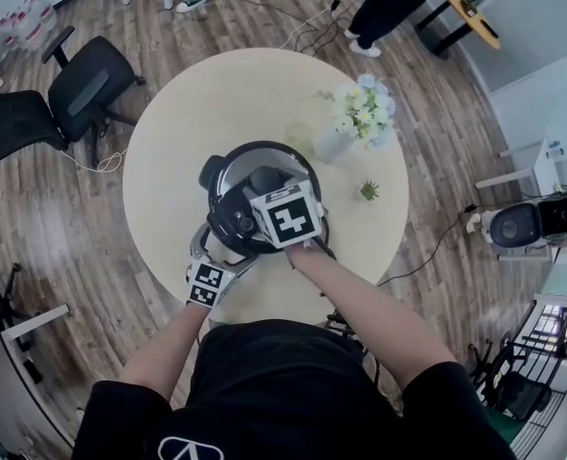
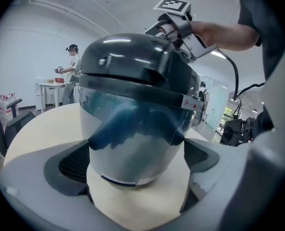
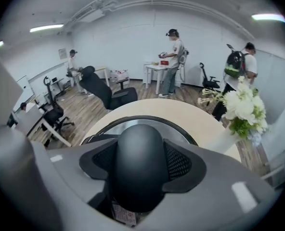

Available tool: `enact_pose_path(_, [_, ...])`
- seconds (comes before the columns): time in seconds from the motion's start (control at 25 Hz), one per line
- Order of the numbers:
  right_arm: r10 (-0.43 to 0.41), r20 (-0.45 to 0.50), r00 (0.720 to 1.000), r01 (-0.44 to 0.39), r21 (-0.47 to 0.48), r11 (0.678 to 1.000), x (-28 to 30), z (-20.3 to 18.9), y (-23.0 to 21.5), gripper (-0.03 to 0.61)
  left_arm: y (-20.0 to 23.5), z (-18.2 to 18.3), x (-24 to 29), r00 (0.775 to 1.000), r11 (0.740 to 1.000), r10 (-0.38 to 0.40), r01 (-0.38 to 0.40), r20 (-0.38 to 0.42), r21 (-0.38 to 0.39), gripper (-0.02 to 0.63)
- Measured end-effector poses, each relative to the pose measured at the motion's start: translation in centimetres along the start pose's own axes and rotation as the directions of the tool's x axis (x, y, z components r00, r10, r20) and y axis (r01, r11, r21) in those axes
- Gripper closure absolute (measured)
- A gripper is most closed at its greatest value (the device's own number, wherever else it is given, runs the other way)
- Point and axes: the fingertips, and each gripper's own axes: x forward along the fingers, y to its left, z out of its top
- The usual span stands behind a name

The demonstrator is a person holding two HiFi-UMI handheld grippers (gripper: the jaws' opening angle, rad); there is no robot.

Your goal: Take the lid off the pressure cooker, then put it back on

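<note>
Centre frame in the head view, the pressure cooker (image 1: 228,220) stands on the round table (image 1: 169,132) with its lid (image 2: 128,57) on. The right gripper (image 1: 267,188) is half-closed, pads pinching the lid knob (image 3: 138,148). The left gripper (image 2: 137,174), spread wide, clasps its body. Removal appears to be in hand, calling for a twist and then a straight lift.

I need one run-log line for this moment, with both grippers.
left gripper: shut on cooker body | right gripper: shut on lid knob | lid: not yet lifted
</note>
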Motion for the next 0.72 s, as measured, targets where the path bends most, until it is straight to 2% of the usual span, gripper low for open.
enact_pose_path(0.12, [-0.035, 0.025, 0.999, 0.034, 0.033, 0.999, -0.21, 0.22, -0.07, 0.285, -0.01, 0.05, 0.08, 1.000, 1.000, -0.002, 0.002, -0.001, 0.001, 0.025])
enact_pose_path(0.36, [-0.005, 0.019, 1.000, 0.005, 0.010, 1.000, -0.17, -0.03, 0.13, 0.288, -0.12, -0.02, 0.09, 1.000, 1.000, -0.008, 0.008, -0.005, 0.002, 0.025])
enact_pose_path(0.72, [-0.006, 0.003, 1.000, 0.006, -0.012, 1.000, -0.13, 0.41, -0.21, 0.291, -0.03, 0.02, 0.07, 1.000, 1.000, -0.012, 0.012, -0.008, 0.007, 0.025])
